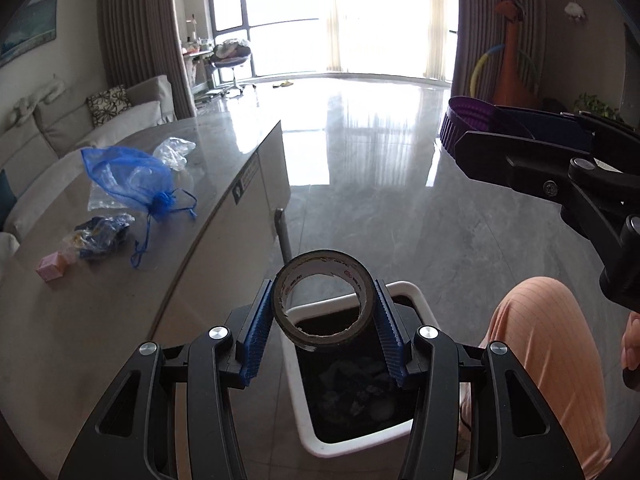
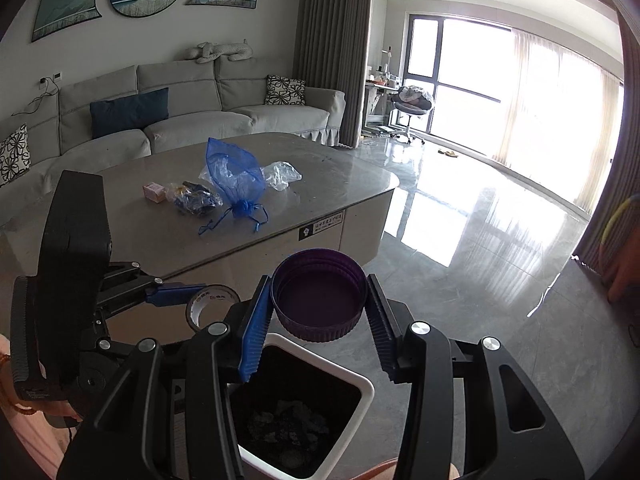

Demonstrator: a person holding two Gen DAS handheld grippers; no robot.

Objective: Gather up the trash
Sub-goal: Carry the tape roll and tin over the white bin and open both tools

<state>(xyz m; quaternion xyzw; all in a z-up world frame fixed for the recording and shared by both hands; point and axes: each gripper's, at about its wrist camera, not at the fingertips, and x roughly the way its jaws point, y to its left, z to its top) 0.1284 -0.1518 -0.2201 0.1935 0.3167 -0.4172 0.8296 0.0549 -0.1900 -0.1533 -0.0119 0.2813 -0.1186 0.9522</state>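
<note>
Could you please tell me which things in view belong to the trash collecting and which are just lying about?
In the job: tape roll in left gripper, purple lid in right gripper, white bin, table litter: blue mesh bag, clear wrapper, pink box.

Lying about: sofa, cushions, swivel chair.

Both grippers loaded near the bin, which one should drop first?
Left, probably. Its tape roll hangs right above the bin opening. The right gripper holds its purple lid past the bin's far rim, so it likely needs to pull back.
</note>
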